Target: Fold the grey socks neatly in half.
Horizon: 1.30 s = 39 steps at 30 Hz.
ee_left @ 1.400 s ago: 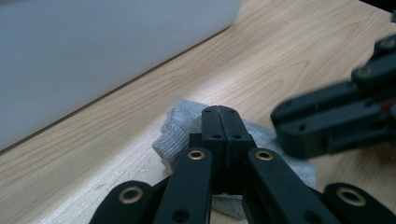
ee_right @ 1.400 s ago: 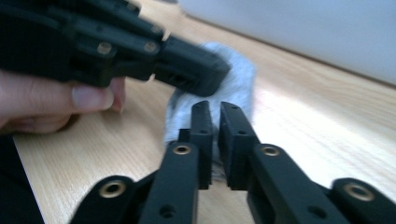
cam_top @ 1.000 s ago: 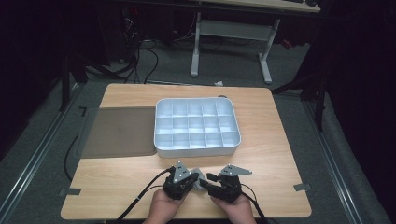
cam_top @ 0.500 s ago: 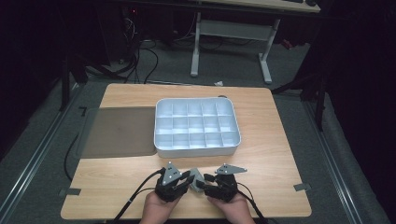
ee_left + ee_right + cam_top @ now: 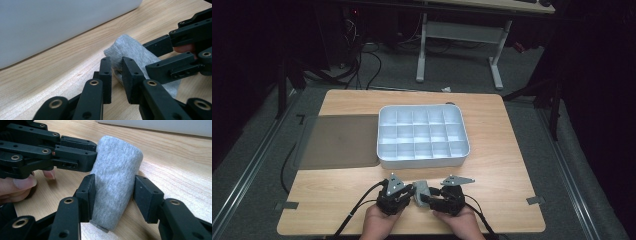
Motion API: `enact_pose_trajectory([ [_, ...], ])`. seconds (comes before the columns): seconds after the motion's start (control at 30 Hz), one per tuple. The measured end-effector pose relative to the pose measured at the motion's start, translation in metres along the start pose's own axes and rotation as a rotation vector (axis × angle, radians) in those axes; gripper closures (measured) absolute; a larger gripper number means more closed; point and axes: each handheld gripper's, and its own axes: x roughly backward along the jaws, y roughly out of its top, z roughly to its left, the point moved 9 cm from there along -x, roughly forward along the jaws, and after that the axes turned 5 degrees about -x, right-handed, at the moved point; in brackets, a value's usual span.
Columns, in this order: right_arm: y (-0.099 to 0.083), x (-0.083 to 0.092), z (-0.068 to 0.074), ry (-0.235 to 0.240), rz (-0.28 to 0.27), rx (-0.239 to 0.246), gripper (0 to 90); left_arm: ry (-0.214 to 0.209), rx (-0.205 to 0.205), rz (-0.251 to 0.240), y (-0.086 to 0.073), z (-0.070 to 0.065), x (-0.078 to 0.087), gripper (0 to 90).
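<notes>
A rolled grey sock (image 5: 421, 190) (image 5: 117, 157) lies on the wooden table (image 5: 502, 165) near its front edge, between my two grippers. My right gripper (image 5: 428, 198) (image 5: 113, 192) is shut across the roll, one pad pressing on each side. My left gripper (image 5: 412, 192) (image 5: 117, 75) comes at the sock (image 5: 130, 47) from the other side. Its jaws have just been closing and now pinch a fold at the sock's edge. In the left gripper view the right gripper (image 5: 150, 57) reaches in from the right. In the right gripper view the left gripper (image 5: 95, 152) touches the roll's left side.
A white tray (image 5: 422, 162) (image 5: 62, 22) (image 5: 162, 125) with several empty compartments stands in the middle of the table, just beyond the grippers. A dark grey mat (image 5: 337, 140) lies to its left. A person's hands (image 5: 379, 225) hold the grippers at the front edge.
My left gripper has drawn a little to the left, so the grey sock now shows between the two grippers. The right gripper has kept still.
</notes>
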Motion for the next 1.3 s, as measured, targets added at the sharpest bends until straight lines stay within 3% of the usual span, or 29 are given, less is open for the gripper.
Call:
enact_pose_trajectory([
  [0.4,-0.002,-0.003,0.006,0.049,0.016,-0.017,58.1,-0.017,-0.026,0.049,-0.007,-0.004,0.001,82.4],
  [0.53,-0.002,-0.002,0.008,0.058,0.007,0.002,65.1,-0.024,-0.040,0.067,-0.009,-0.006,-0.002,87.1],
  [0.63,-0.001,0.000,0.011,0.040,-0.012,0.044,71.7,-0.023,-0.052,0.076,-0.009,-0.007,-0.003,88.6],
  [0.73,-0.001,0.002,0.010,0.034,-0.011,0.056,71.9,-0.025,-0.052,0.076,-0.008,-0.009,-0.005,88.7],
  [0.83,-0.001,0.003,0.009,0.032,-0.009,0.046,70.2,-0.025,-0.069,0.085,-0.008,-0.011,-0.007,89.3],
  [0.93,-0.001,0.002,0.001,0.022,0.000,-0.034,57.9,-0.027,-0.076,0.093,-0.009,-0.013,-0.010,89.9],
  [1.03,-0.002,0.001,0.000,0.042,0.013,-0.072,56.3,-0.026,-0.080,0.094,-0.009,-0.013,-0.010,89.9],
  [1.2,-0.002,-0.001,0.002,0.070,0.025,-0.080,60.6,-0.027,-0.085,0.099,-0.010,-0.013,-0.010,90.0],
  [1.3,-0.003,0.000,0.004,0.097,0.021,-0.064,69.9,-0.028,-0.089,0.099,-0.010,-0.013,-0.010,90.0],
])
